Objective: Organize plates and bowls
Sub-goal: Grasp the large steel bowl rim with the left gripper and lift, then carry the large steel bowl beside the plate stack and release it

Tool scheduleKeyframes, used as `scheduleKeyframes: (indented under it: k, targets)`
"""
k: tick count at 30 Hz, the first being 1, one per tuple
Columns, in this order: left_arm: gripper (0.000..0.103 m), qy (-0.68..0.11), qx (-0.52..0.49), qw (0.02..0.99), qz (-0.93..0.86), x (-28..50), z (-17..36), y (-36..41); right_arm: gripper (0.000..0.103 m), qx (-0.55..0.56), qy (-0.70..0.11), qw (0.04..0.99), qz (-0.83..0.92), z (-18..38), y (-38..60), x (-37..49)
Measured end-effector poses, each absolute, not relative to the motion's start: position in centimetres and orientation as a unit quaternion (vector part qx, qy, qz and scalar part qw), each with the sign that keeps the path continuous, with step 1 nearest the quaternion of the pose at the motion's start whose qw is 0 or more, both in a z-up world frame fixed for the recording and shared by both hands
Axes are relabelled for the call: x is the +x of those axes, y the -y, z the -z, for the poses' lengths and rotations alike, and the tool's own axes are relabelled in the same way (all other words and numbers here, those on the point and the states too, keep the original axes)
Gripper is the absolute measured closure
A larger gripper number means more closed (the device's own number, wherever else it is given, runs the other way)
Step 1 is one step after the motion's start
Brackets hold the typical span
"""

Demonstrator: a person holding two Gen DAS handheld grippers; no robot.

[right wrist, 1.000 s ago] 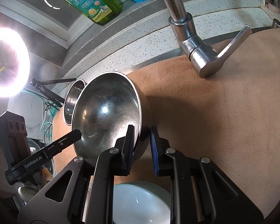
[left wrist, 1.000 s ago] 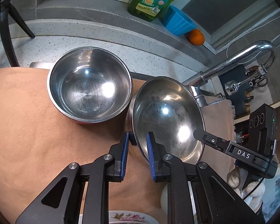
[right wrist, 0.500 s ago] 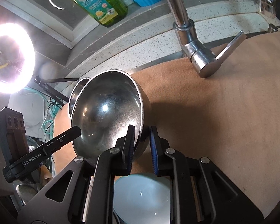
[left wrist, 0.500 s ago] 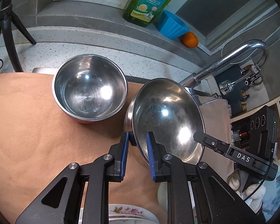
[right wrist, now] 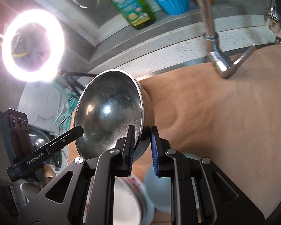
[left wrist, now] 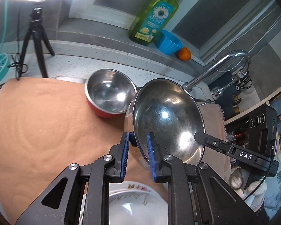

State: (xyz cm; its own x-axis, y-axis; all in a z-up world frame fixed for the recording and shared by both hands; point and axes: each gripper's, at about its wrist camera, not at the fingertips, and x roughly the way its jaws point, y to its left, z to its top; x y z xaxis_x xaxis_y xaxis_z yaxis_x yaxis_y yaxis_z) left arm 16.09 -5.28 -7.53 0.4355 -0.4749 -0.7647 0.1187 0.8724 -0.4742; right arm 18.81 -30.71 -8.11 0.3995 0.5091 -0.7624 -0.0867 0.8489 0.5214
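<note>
A large steel bowl (left wrist: 168, 116) (right wrist: 106, 112) hangs tilted above the tan mat (left wrist: 46, 127), held from both sides. My left gripper (left wrist: 137, 150) is shut on its near rim, one pad inside and one outside. My right gripper (right wrist: 142, 146) is shut on the opposite rim; one of its fingers (left wrist: 200, 136) shows inside the bowl in the left wrist view. A smaller steel bowl with a red outside (left wrist: 110, 93) sits on the mat behind. Below the grippers lie a floral plate (left wrist: 133, 193) and a pale blue bowl (right wrist: 159, 187).
A chrome faucet (left wrist: 224, 60) (right wrist: 213, 43) arches at the back right. On the ledge stand a green dish soap bottle (left wrist: 155, 18), a blue cup (left wrist: 168, 43) and an orange (left wrist: 184, 54). A tripod (left wrist: 35, 37) and a ring light (right wrist: 31, 45) are at the left.
Both grippers have risen and drawn back with the large bowl between them. The small bowl and counter look farther away, and more of the plate and pale bowl shows below.
</note>
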Motion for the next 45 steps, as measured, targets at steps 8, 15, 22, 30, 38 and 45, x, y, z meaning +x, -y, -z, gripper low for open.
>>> scheduleKeyframes:
  k: [8, 15, 22, 30, 38, 45]
  targets:
    - [0.086, -0.486, -0.200, 0.840, 0.138, 12.9, 7.1, -0.5, 0.086, 0.169, -0.527, 0.799, -0.235, 7.7, 24.1, 17.8]
    - [0.086, -0.488, -0.221, 0.839, 0.090, 10.1, 8.4, -5.7, 0.086, 0.132, -0.547, 0.779, -0.277, 9.1, 18.1, 17.2]
    - [0.086, -0.488, -0.246, 0.836, 0.048, 7.7, 9.4, -9.3, 0.086, 0.104, -0.568, 0.758, -0.304, 10.9, 13.7, 16.5]
    - [0.086, -0.500, -0.267, 0.824, 0.016, 5.9, 11.7, -11.6, 0.086, 0.074, -0.583, 0.745, -0.316, 12.6, 10.4, 15.7]
    - [0.086, -0.506, -0.275, 0.817, 0.000, 5.1, 12.9, -12.8, 0.086, 0.062, -0.596, 0.734, -0.320, 14.0, 8.6, 15.3]
    - [0.086, -0.507, -0.276, 0.817, -0.010, 4.0, 13.0, -13.4, 0.086, 0.049, -0.603, 0.724, -0.330, 14.6, 7.5, 14.7]
